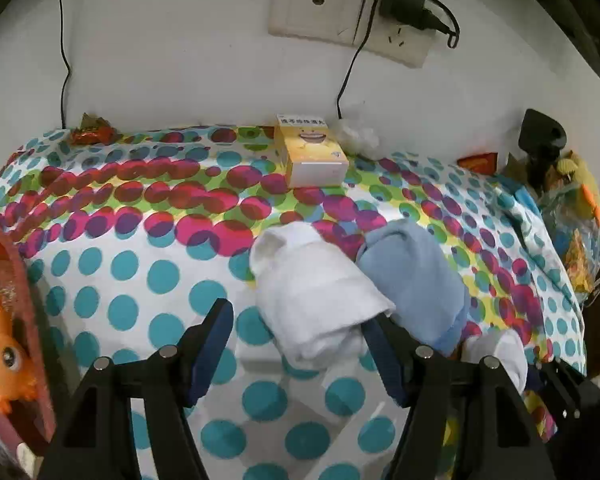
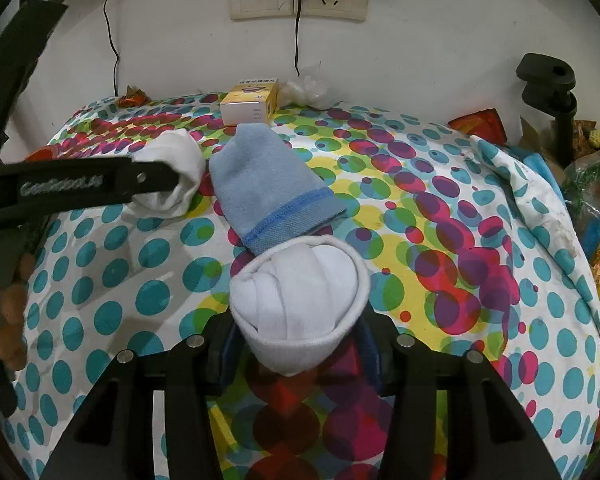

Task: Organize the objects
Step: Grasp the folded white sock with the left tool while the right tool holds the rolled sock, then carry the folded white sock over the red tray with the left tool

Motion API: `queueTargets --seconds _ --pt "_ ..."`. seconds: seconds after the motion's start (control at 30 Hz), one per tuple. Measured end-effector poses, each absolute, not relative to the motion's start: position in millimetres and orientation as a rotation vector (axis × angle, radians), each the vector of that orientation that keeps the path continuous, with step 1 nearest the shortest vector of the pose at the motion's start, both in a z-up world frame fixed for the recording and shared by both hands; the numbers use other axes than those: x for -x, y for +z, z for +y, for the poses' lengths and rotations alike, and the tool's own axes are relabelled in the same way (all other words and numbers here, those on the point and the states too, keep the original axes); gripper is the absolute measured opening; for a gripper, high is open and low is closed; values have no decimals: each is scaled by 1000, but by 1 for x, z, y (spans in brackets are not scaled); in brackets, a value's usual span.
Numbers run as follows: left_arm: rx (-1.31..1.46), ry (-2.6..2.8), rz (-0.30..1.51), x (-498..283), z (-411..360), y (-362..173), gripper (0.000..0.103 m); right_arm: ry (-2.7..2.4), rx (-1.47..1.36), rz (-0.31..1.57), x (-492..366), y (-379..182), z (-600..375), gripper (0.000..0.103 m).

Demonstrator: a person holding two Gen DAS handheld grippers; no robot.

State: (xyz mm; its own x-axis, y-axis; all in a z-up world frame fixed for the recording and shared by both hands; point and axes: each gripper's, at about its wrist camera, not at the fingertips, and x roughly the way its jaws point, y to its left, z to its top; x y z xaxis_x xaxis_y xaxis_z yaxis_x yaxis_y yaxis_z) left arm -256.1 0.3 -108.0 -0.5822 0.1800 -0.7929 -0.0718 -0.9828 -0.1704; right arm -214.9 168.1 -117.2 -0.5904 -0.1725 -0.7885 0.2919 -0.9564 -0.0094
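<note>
Right gripper (image 2: 300,354) clamped on white sock roll (image 2: 300,300) near front edge of dotted cloth (image 2: 480,208). Left gripper (image 1: 300,354) jaws apart, second white roll (image 1: 316,296) between, unpinched. Blue sock (image 2: 268,184) mid-cloth, touching both. Yellow box (image 2: 250,106) at back edge by wall.
</note>
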Motion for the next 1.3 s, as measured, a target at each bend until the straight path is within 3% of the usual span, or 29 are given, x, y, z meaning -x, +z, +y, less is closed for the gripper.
queueTargets --seconds 0.33,0.43,0.5,1.07,1.3 --pt "1311 2629 -171 253 1 -122 68 -2582 -1259 198 216 -117 168 48" --pt "1291 2619 -90 250 7 -123 44 -2583 -1259 201 216 -117 168 49" --pt "1266 2618 -34 247 12 -122 37 -2583 -1259 200 216 -117 167 49" --pt "1237 2709 138 216 23 -120 35 -2583 -1259 202 217 -116 166 49" --pt "1227 2731 73 202 14 -118 35 -2583 -1260 201 217 -116 166 49"
